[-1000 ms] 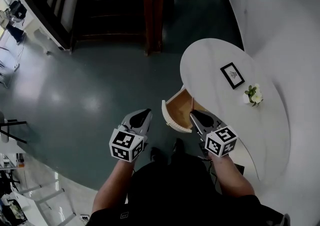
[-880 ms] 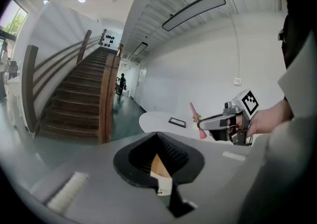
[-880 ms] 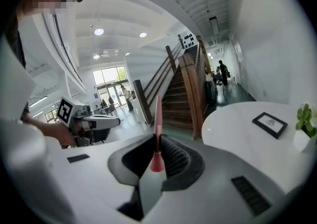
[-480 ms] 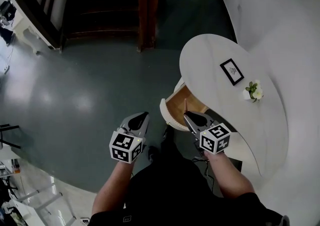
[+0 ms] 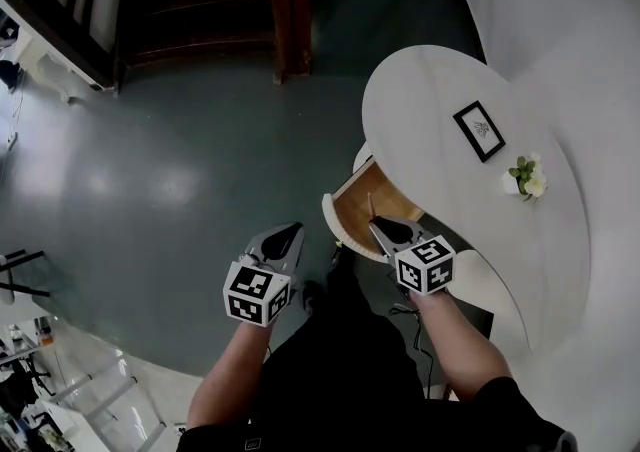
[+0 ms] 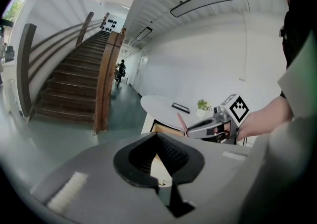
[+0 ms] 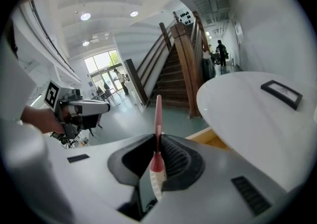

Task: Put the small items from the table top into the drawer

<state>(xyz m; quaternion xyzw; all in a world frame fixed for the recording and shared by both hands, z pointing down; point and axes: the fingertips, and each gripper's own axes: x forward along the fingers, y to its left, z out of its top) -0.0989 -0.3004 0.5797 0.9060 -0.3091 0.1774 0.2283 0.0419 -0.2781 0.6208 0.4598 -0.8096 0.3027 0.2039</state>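
Left gripper point(image 5: 290, 231): jaws pressed together, empty, over the floor.
Right gripper point(image 5: 378, 227): pinching a pink pen point(image 7: 158, 119), at the drawer's front.
Pen: sticks out past the jaws, over the drawer.
Drawer point(image 5: 388, 202): open, under the table point(image 5: 420, 110).
Table top: frame point(image 5: 479, 130), flowers point(image 5: 527, 180).

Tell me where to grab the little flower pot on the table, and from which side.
Take the flower pot by its white base, below the blooms, probably coming in level from the table's open side: it stands upright near the wall, and the flowers on top would crush. The left tool is empty.
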